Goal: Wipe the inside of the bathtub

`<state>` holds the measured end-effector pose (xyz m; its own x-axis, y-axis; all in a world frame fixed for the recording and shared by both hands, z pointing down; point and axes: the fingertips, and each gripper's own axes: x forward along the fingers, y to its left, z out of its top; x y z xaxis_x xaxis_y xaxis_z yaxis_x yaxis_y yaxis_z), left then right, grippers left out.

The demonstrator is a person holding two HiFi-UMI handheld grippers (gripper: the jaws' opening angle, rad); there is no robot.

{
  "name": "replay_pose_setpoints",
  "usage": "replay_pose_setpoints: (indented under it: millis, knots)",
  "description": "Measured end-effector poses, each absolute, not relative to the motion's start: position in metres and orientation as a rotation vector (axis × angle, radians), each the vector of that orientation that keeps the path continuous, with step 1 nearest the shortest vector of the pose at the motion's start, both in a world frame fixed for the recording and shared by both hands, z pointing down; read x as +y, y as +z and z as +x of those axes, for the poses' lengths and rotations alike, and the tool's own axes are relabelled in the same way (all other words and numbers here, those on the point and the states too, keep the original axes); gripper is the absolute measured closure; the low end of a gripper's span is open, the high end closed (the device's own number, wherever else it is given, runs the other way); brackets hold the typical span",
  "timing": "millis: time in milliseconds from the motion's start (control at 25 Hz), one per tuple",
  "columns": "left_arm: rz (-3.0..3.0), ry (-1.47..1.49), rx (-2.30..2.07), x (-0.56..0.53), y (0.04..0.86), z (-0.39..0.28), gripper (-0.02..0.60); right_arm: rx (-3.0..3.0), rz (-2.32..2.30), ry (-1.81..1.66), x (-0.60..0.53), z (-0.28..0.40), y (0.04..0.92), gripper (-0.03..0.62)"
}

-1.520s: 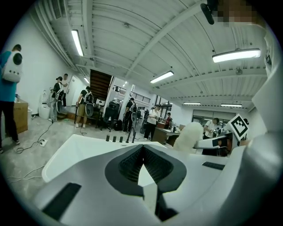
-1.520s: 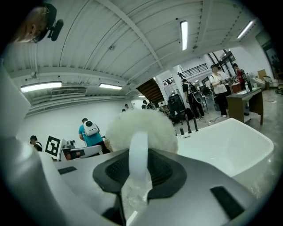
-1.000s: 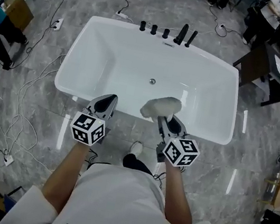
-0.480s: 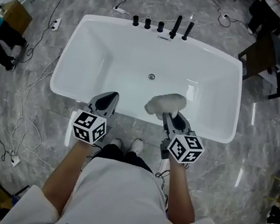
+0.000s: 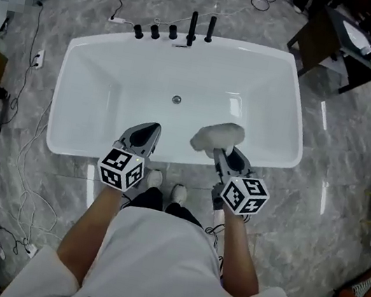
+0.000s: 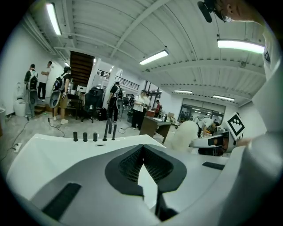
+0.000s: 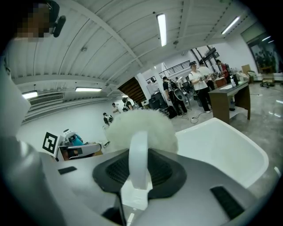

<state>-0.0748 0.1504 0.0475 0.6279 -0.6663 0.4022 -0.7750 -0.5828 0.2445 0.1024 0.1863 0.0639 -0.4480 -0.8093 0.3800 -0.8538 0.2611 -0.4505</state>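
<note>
A white rectangular bathtub point(image 5: 96, 59) fills the middle of the head view, with a drain point(image 5: 176, 99) in its floor. My right gripper point(image 5: 222, 151) is shut on the white handle of a fluffy white wiping pad point(image 5: 217, 136), held above the tub's near rim. In the right gripper view the pad point(image 7: 140, 128) sits just beyond the jaws, its handle point(image 7: 138, 163) clamped between them. My left gripper point(image 5: 147, 132) hovers over the near rim, shut and holding nothing. In the left gripper view the jaws point(image 6: 143, 162) meet at the tips, and the pad point(image 6: 185, 134) appears at right.
Black taps and a spout point(image 5: 173, 31) stand on the tub's far rim. Cables point(image 5: 29, 145) trail over the grey marble floor at left. A dark desk point(image 5: 341, 33) stands at upper right. Several people point(image 6: 116, 99) stand in the background of the left gripper view.
The tub has shifted left and up in the head view, as the camera moved. Both grippers keep about the same pose, the right one still holding the pad.
</note>
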Motion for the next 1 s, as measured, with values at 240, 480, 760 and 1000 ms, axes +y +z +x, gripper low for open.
replay_pose_setpoints:
  millis: [240, 480, 760, 1000]
  knots:
    - [2.56, 0.339, -0.91, 0.116, 0.041, -0.032, 0.569, -2.356, 1.793, 0.915, 0.168, 0.118, 0.053, 0.493]
    - [2.652, 0.366, -0.688, 0.104, 0.043, -0.001, 0.569, -2.247, 1.97, 0.893, 0.167, 0.131, 0.05, 0.493]
    - [2.691, 0.374, -0.505, 0.1, 0.047, 0.033, 0.569, -2.108, 2.126, 0.854, 0.175, 0.162, 0.048, 0.491]
    - [2.695, 0.392, -0.46, 0.096, 0.053, 0.056, 0.571, -2.047, 2.189, 0.857, 0.178, 0.189, 0.05, 0.493]
